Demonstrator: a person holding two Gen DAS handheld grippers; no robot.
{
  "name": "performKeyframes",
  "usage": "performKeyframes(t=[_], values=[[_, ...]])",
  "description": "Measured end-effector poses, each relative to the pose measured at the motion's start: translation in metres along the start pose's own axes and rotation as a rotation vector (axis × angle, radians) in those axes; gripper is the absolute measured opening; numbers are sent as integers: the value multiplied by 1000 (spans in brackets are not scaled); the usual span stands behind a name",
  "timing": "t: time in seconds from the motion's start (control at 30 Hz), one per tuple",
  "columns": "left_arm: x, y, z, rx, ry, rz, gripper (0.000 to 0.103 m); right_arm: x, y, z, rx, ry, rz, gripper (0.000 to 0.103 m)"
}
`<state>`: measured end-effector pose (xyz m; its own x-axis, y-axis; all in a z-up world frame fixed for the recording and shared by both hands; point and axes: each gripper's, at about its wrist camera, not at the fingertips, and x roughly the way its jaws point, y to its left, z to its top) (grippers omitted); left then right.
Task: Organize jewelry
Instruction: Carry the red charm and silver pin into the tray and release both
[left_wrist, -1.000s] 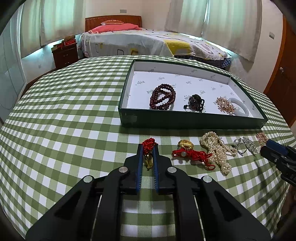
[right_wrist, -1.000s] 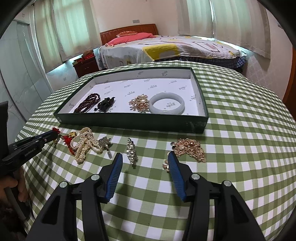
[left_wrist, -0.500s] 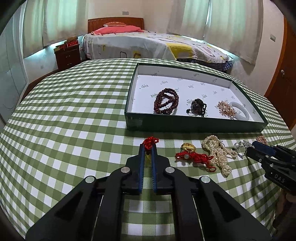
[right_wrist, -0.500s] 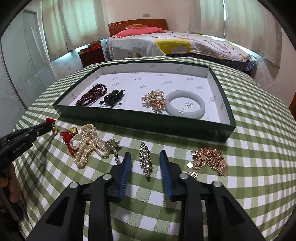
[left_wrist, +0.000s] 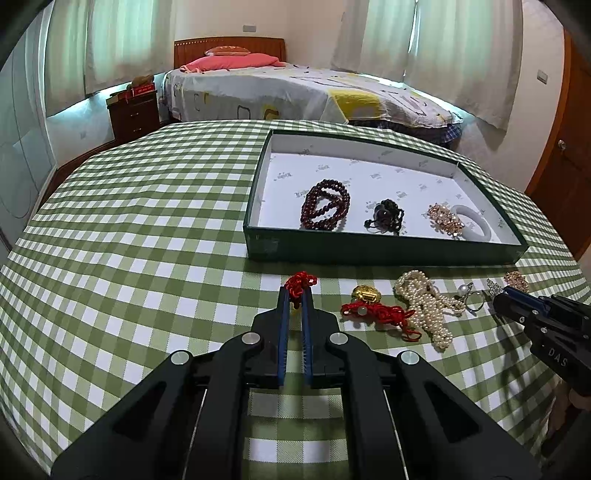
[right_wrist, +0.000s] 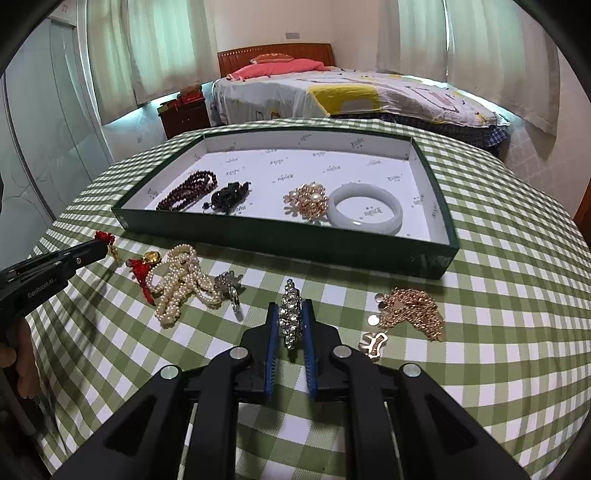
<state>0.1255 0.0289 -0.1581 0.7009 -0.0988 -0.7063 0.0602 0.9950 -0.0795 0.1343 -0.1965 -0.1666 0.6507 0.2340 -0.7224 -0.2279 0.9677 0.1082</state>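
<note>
1. Jewelry lies in two groups: four pieces already in the green tray (right_wrist: 436, 206), the rest loose on the checked tablecloth (right_wrist: 517, 295) just in front of the tray's near wall.
2. Our right gripper (right_wrist: 290, 325) has its blue pads closed around the rhinestone brooch (right_wrist: 290, 314). The brooch's long axis runs straight ahead, along the fingers and toward the tray, and its far tip pokes out past the fingertips.
3. Our left gripper (left_wrist: 295, 301) is clamped on the red knotted cord (left_wrist: 300, 283), which bunches up at the fingertips. In the right wrist view a small gold bit seems to hang below it, though it is too small to name.
4. The relation that matters is that the tray sits directly ahead of both grippers, beyond its raised near wall. For the right, the open white floor between the gold flower brooch (right_wrist: 308, 199) and the dark beads (right_wrist: 188, 190) lies almost dead ahead.
5. For the left, the tray's near left corner is ahead and slightly right, with bare floor left of those dark beads.
6. We judge each held piece must rise over the wall before going forward.
7. Loose pearls (right_wrist: 179, 284), a ring (right_wrist: 231, 284) and a gold chain (right_wrist: 410, 310) wait on the cloth.
</note>
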Motion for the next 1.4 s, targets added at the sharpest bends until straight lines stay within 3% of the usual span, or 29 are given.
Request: performKeyframes(t=[0.83,1.17,1.4], values=[[-44,-26,58,-1,-150,-86,7,-45,-13,50,36,-178,-10,13],[-30,-45,101,23,-210,-112,7,-42,-28,93,38,-251,-25,13],[14,-62,130,29,-184,-128,7,-17,-37,119,46,-257,-26,13]])
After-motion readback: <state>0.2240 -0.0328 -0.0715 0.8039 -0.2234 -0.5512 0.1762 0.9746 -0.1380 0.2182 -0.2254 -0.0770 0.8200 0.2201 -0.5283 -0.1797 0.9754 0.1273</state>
